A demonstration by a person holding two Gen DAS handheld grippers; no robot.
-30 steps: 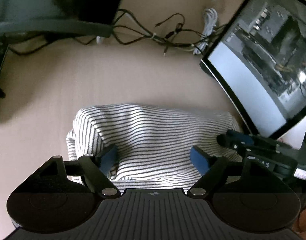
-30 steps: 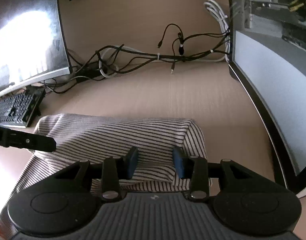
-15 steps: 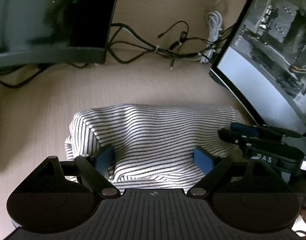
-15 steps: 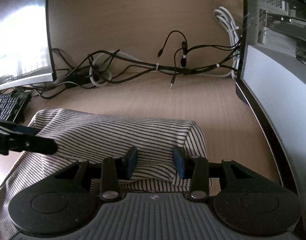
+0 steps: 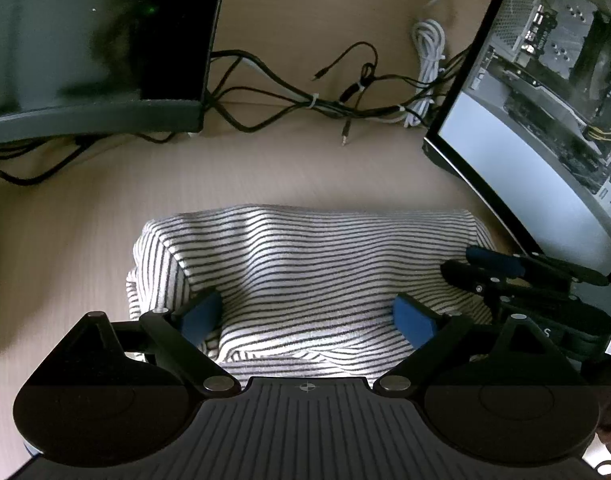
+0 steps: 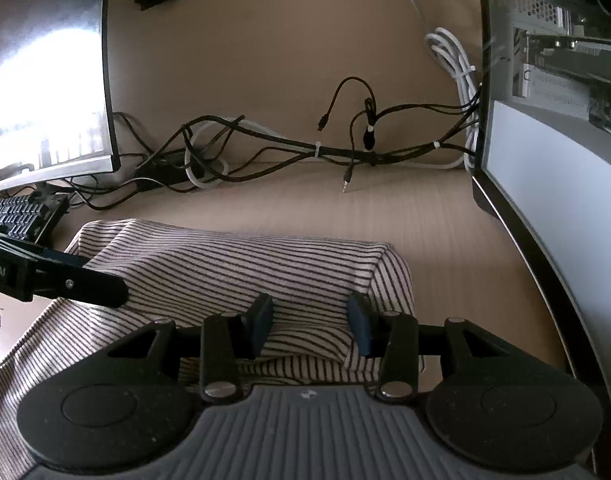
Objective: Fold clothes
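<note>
A white garment with thin black stripes (image 5: 305, 264) lies folded in a thick bundle on the wooden desk; it also shows in the right wrist view (image 6: 233, 272). My left gripper (image 5: 307, 316) is open, its blue pads wide apart over the garment's near edge. My right gripper (image 6: 311, 320) is open, its pads a hand's width apart over the garment's right end. The right gripper shows at the right in the left wrist view (image 5: 505, 276). The left gripper shows at the left in the right wrist view (image 6: 57, 276).
A curved monitor (image 5: 545, 128) stands close on the right and another monitor (image 5: 93, 60) at the back left. A tangle of black and white cables (image 5: 345, 100) runs along the back of the desk. A keyboard (image 6: 13, 216) lies at the left.
Both grippers have drawn back and risen slightly, so more of the back wall and cables shows. The garment has not moved. Both stay open.
</note>
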